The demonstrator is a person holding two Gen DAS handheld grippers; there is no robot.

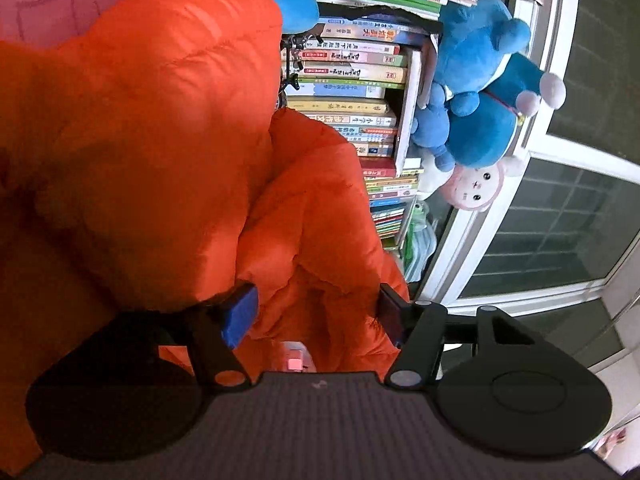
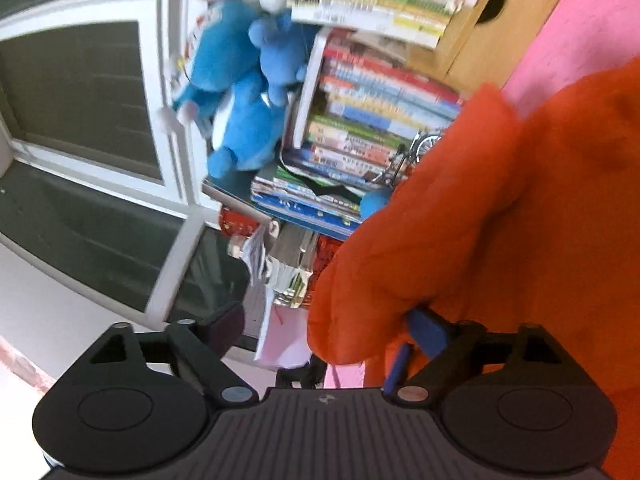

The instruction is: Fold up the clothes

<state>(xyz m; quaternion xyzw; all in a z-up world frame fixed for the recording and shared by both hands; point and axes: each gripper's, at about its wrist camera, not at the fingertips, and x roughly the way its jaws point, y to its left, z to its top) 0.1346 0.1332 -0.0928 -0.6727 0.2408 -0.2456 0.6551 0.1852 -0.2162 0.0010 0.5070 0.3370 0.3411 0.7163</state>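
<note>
A puffy orange jacket [image 1: 152, 152] fills the left and middle of the left wrist view, bunched in thick folds against a pink surface [image 1: 48, 4]. My left gripper [image 1: 316, 316] stands open. A fold of the jacket bulges between its blue pads [image 1: 240, 316], and the left pad's face is bare. In the right wrist view the same orange jacket [image 2: 520, 208] hangs on the right. My right gripper [image 2: 328, 330] is open wide. The jacket's lower edge drapes over its right finger [image 2: 428, 332], while the left finger [image 2: 228, 326] is free of the fabric.
Stacked books [image 1: 352, 92] on a shelf and blue plush toys [image 1: 480, 92] sit straight ahead. A white-framed window [image 1: 560, 220] is beside them. In the right wrist view the books [image 2: 372, 120], plush toys [image 2: 236, 100] and a wooden cabinet [image 2: 480, 20] stand behind the jacket.
</note>
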